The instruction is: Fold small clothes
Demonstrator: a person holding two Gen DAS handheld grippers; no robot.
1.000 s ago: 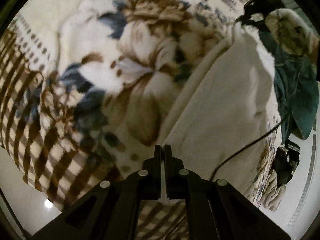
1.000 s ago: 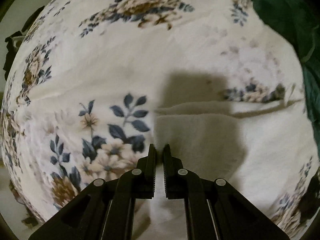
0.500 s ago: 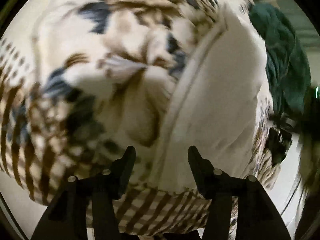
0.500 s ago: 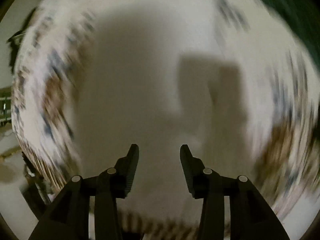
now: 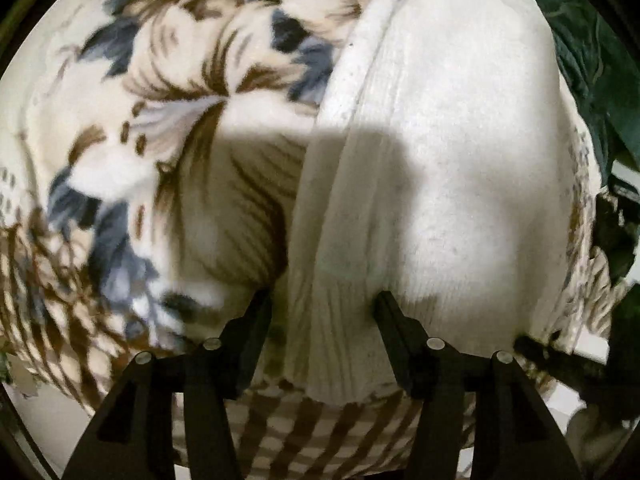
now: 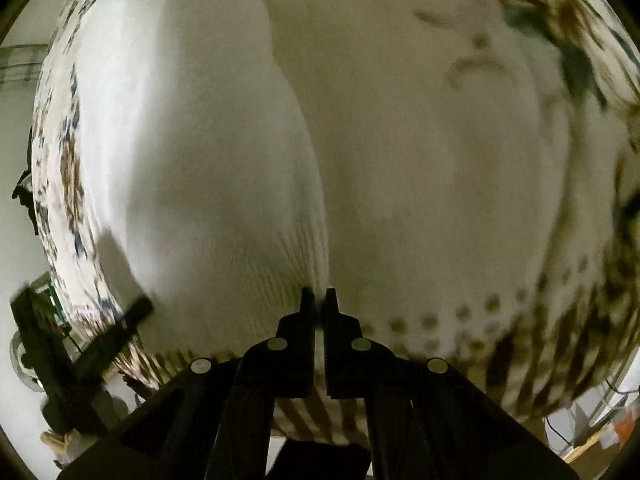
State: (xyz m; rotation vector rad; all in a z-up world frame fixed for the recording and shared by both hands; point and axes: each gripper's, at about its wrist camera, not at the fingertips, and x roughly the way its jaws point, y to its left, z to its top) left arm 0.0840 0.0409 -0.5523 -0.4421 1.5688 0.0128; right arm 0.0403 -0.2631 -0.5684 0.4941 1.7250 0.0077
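low down, my left gripper (image 5: 322, 308) gapes over the knit's (image 5: 440, 168) ribbed hem; my right gripper (image 6: 319, 300) pinches its edge; blanket (image 5: 160, 128) blurred.

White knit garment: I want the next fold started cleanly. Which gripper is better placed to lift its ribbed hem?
Right. The right gripper looks shut on the white knit garment at its ribbed edge; the left gripper is open, merely straddling it.

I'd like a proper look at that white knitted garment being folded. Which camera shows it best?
The left wrist view: the white knitted garment is sharp there, with its rolled edge and ribbed hem between the open left gripper. The right wrist view shows it close and blurrier, its ribbed hem pinched by the right gripper.
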